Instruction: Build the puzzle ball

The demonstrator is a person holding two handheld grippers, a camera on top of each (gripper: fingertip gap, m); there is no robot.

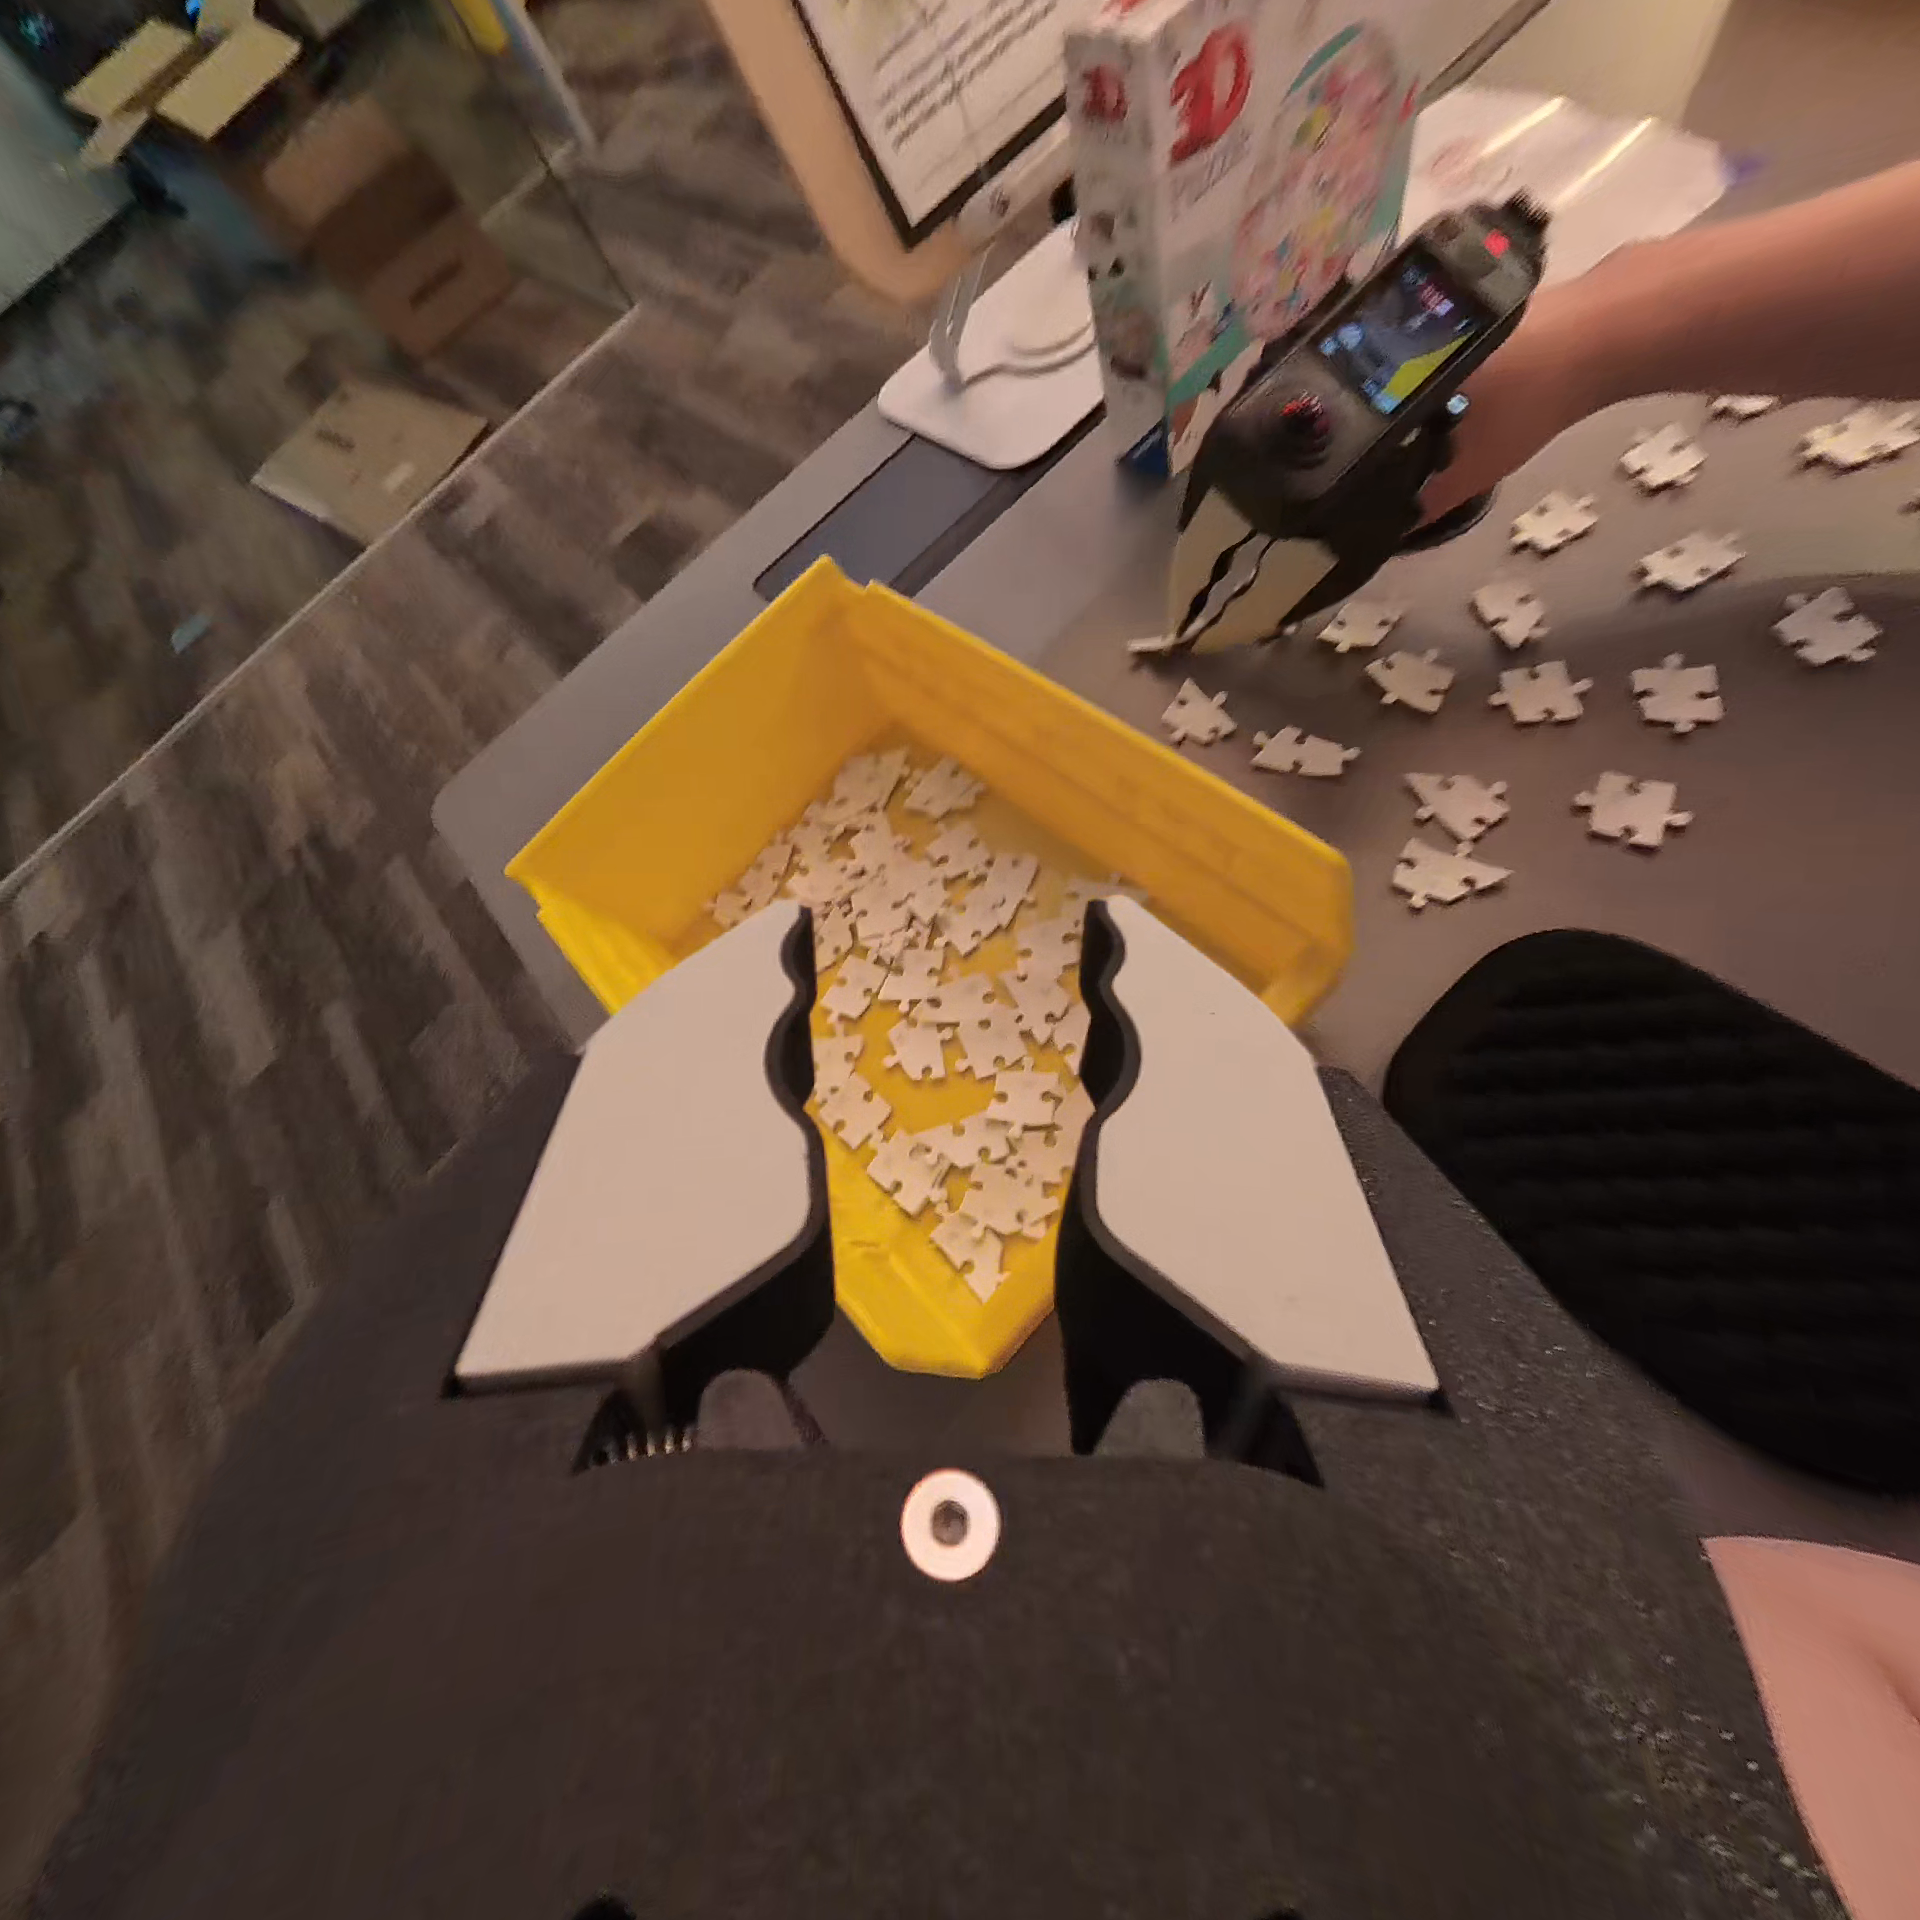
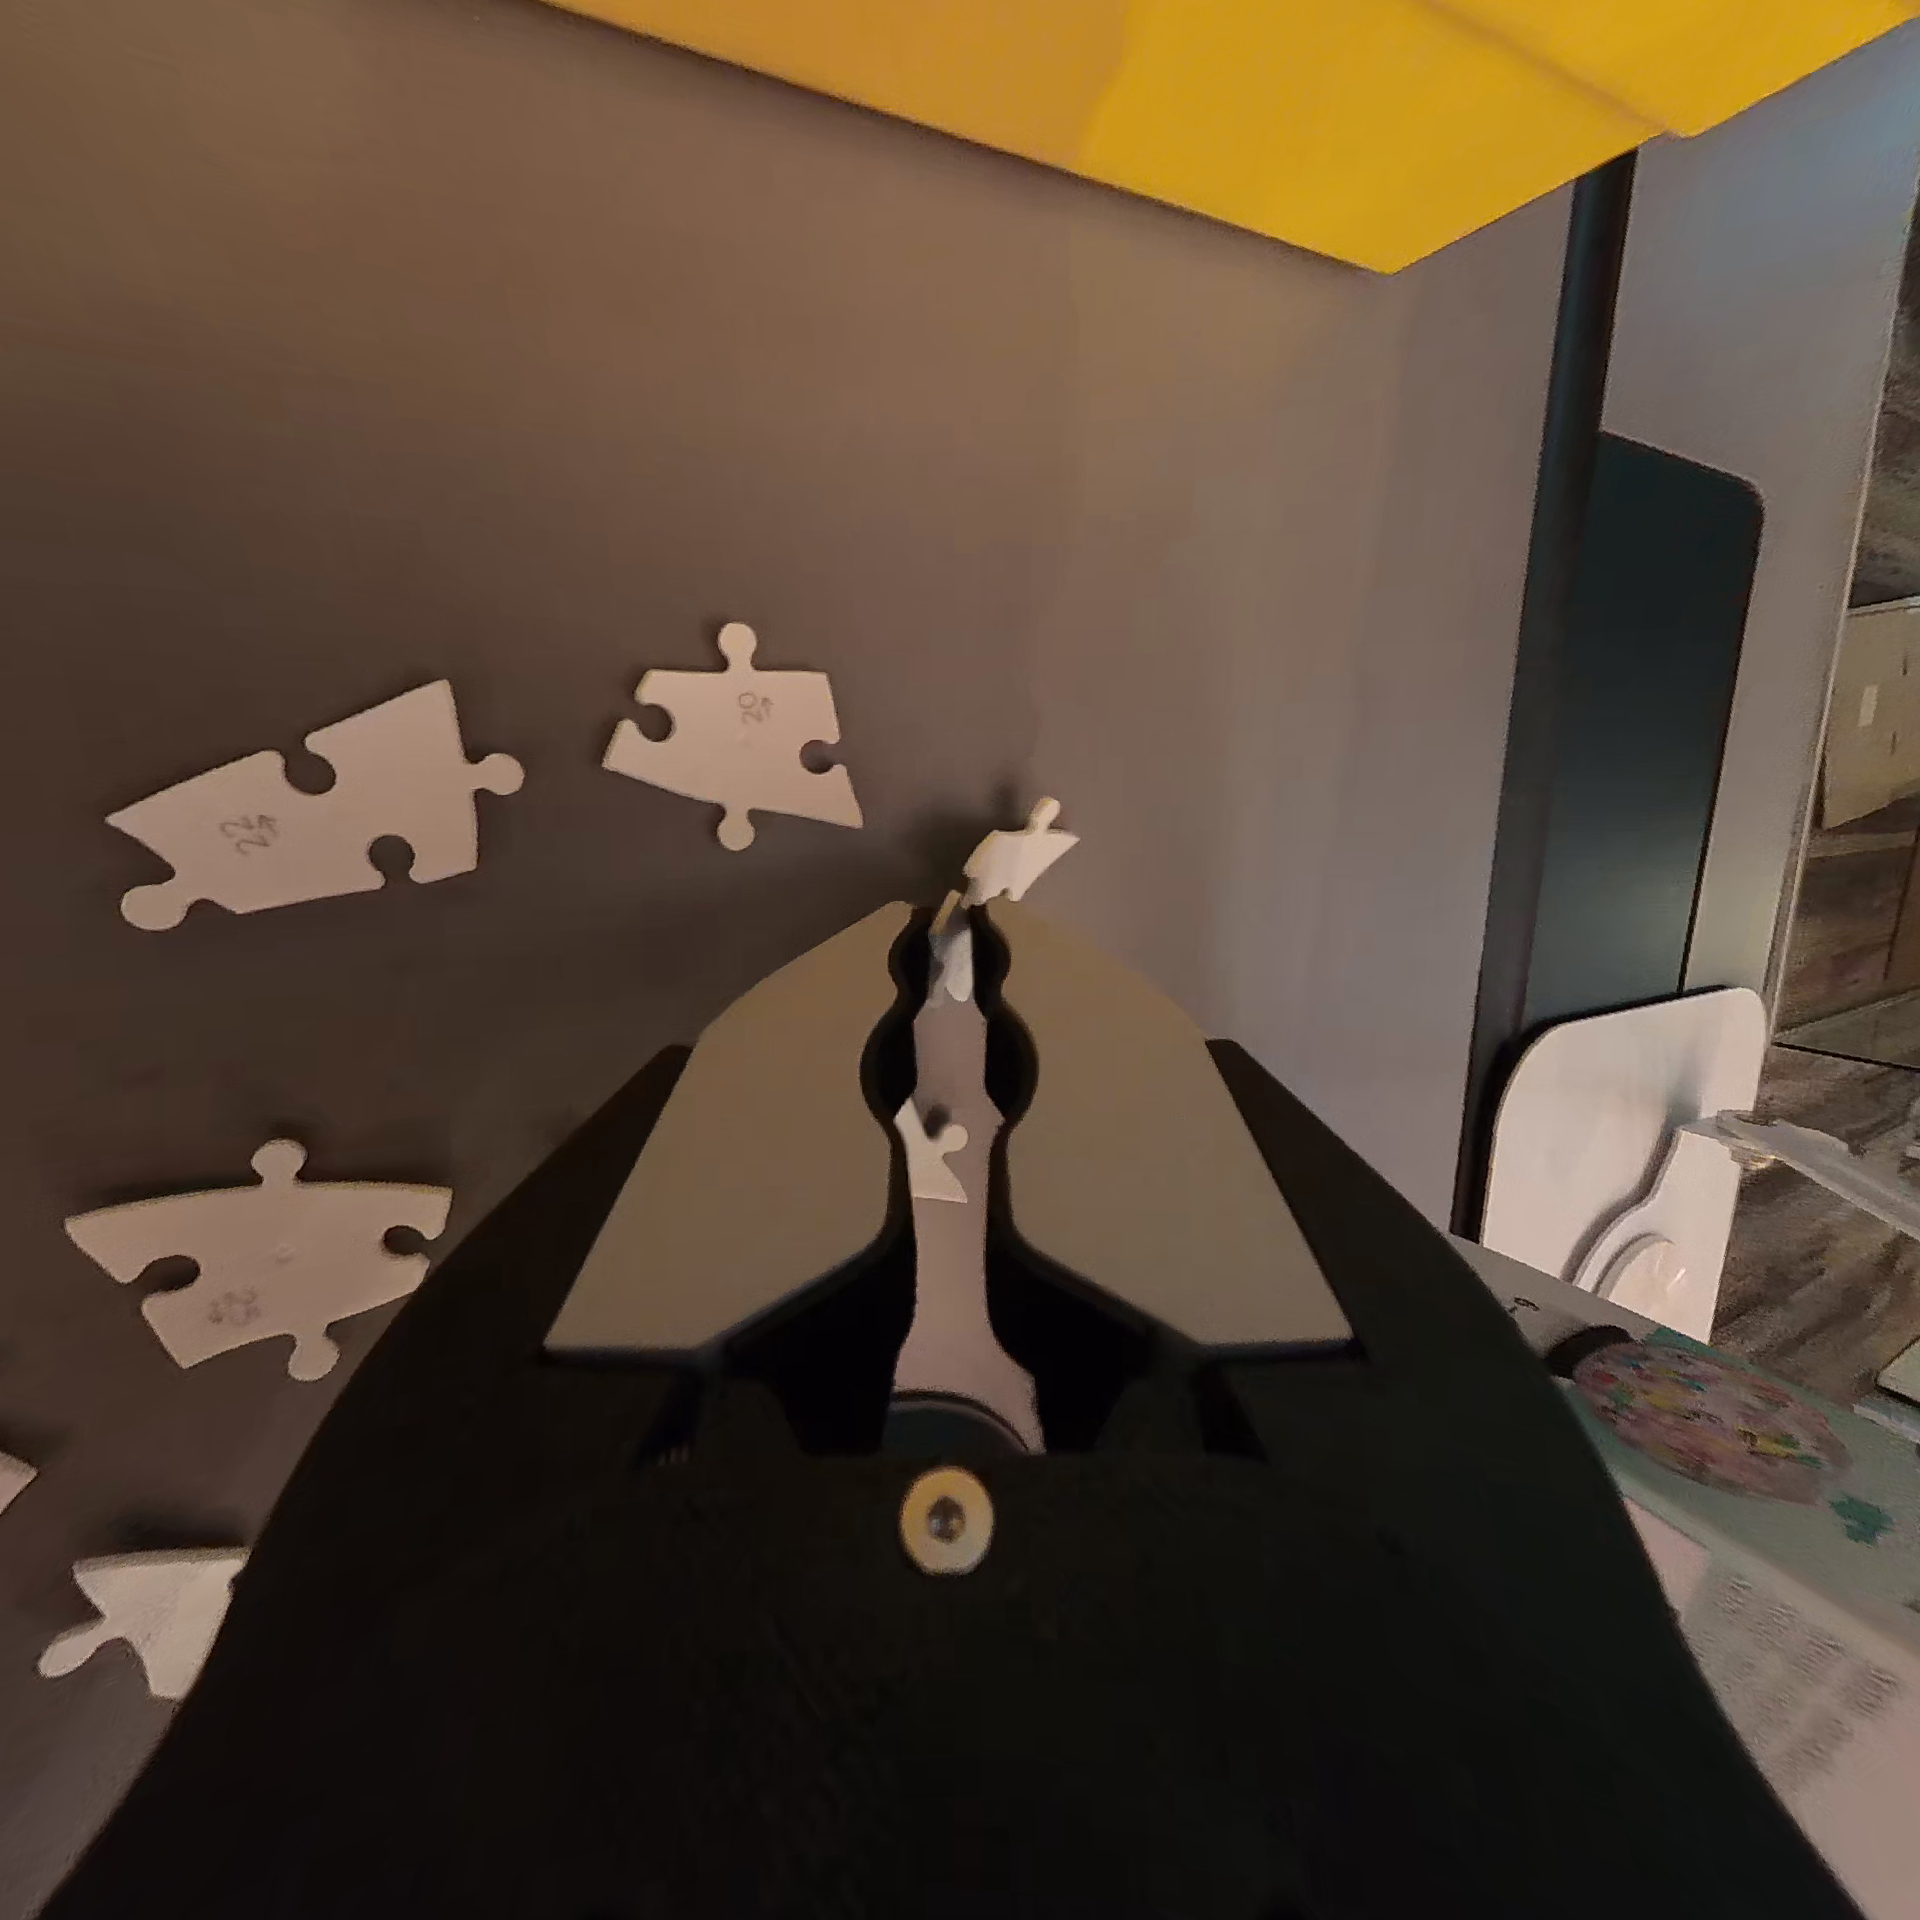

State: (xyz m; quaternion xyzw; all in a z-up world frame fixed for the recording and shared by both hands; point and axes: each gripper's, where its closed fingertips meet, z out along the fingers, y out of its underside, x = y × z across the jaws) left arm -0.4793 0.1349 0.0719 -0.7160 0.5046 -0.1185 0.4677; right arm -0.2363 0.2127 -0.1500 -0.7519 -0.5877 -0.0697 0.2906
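The left gripper [image 1: 951, 920] hangs over the yellow bin [image 1: 727, 769], its two fingers spread wide with nothing between them, their tips above the heap of white puzzle pieces [image 1: 935, 1029] that covers most of the bin floor. The bin sits at the left edge of the grey table [image 1: 1143, 727], one corner nearly at the rim, with floor well below beyond it. To the right of the bin a band of bare table separates it from the loose pieces [image 1: 1538, 691] scattered face down. A black mesh pad [image 1: 1662, 1195] lies near the bin's right corner.

The right gripper [image 2: 961, 914] stands tips down on the table just beyond the bin, its fingers closed on a single white puzzle piece [image 2: 1023, 857] held on edge, the piece jutting past the tips and close to the table. In the right wrist view three flat pieces [image 2: 738, 738] lie to its left, apart from one another, and the bin's yellow wall [image 2: 1143, 104] fills the top. The puzzle box [image 1: 1236, 208] stands upright behind the right gripper, beside a white monitor stand [image 1: 997, 384]
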